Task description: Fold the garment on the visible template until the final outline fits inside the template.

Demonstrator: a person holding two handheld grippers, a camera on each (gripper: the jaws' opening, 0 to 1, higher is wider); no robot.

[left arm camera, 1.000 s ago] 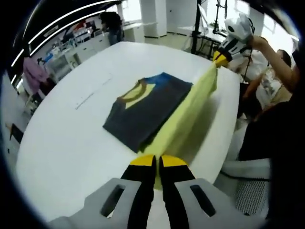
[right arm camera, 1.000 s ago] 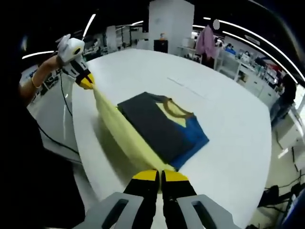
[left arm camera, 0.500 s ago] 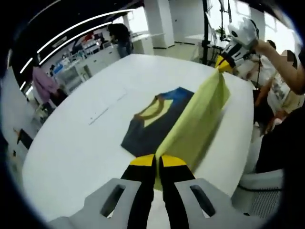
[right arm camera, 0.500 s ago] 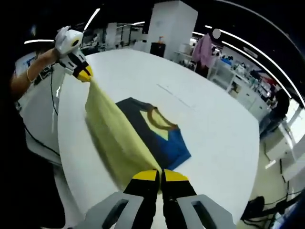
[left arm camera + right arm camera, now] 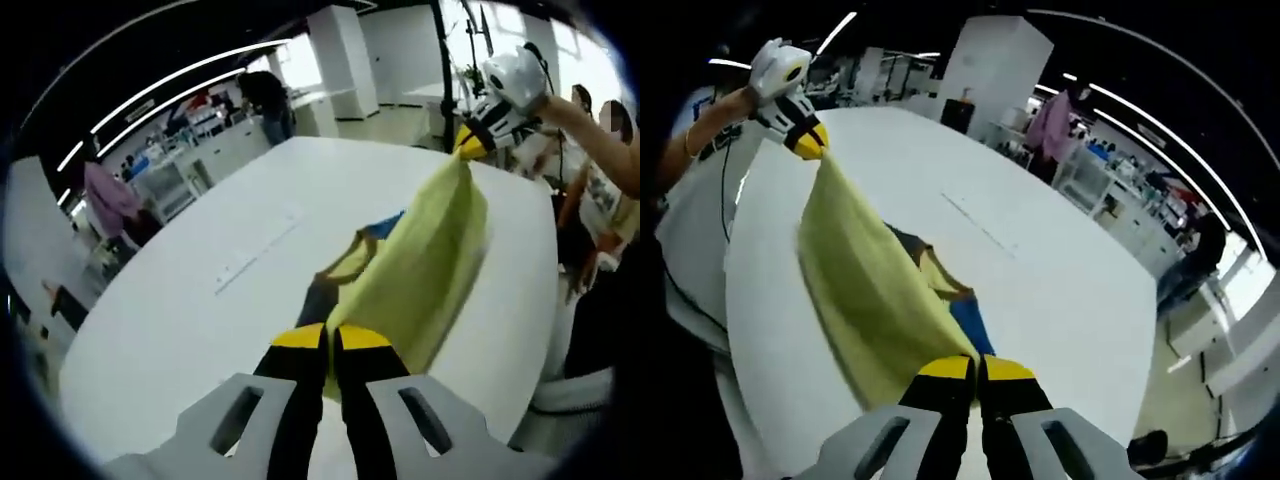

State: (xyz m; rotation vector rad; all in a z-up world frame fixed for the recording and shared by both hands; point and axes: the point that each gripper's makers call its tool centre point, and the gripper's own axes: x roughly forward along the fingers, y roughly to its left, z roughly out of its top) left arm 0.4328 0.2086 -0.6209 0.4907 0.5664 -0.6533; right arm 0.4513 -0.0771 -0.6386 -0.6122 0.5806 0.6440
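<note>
We have raised the shirt's [image 5: 425,265] yellow half off the table [image 5: 200,320], left gripper [image 5: 330,335] and right gripper [image 5: 975,365] each clamped on a corner; next, we judge, fold it across.

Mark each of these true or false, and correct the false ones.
1. Both grippers, left gripper and right gripper, are shut on the yellow panel of the garment. True.
2. The yellow panel lies flat on the white table. False: it is lifted, stretched between the grippers.
3. The garment also shows a dark grey part and a blue part. True.
4. The table is black. False: it is white.
</note>
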